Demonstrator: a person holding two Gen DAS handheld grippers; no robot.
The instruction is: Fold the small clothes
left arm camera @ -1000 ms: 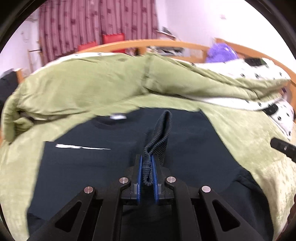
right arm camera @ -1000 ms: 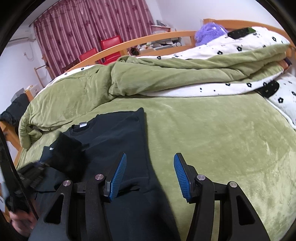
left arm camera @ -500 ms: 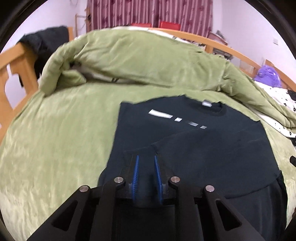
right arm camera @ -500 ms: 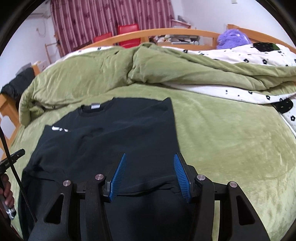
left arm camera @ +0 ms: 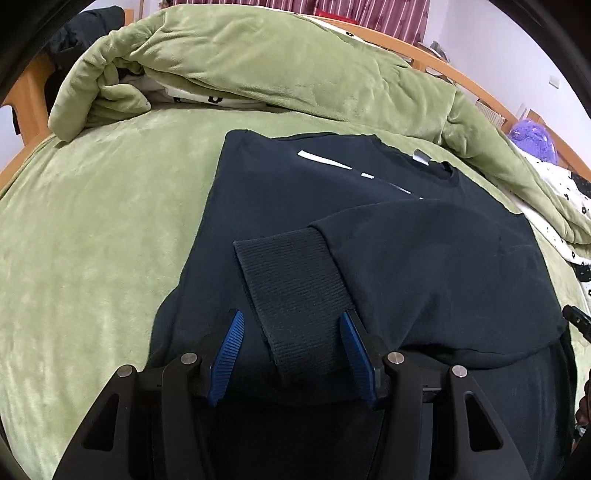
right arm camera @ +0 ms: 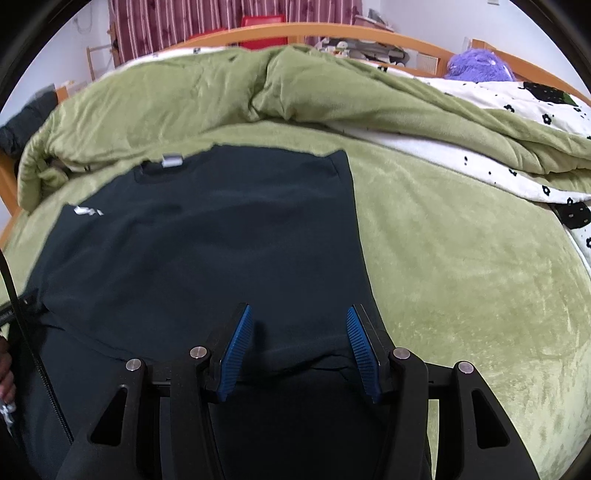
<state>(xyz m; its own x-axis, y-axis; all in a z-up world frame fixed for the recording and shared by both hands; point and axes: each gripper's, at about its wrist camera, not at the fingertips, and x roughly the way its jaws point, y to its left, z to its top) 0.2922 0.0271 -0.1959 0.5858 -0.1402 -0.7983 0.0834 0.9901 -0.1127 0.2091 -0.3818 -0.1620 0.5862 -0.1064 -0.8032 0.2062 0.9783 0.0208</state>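
A dark navy sweatshirt [left arm camera: 280,206] lies flat on a green blanket [left arm camera: 92,240], neck label toward the far side. One sleeve is folded across its body, and the ribbed cuff [left arm camera: 295,291] rests on the cloth between the blue pads of my left gripper [left arm camera: 291,339]. Those jaws are opening and the pads stand clear of the cuff. In the right wrist view the same sweatshirt [right arm camera: 207,236] fills the middle. My right gripper [right arm camera: 299,339] is open low over the folded sleeve's edge, near the garment's right side, with nothing pinched.
A rumpled green duvet [right arm camera: 229,96] with a white flower-print lining [right arm camera: 517,110] is heaped along the far side of the bed. A wooden bed rail [right arm camera: 332,31] runs behind it. Bare green blanket [right arm camera: 461,258] stretches right of the sweatshirt. A purple plush [right arm camera: 476,66] sits far right.
My left gripper carried the pinched cuff down across the sweatshirt, laid it flat and opened off it. My right gripper stayed open and came lower over the garment.
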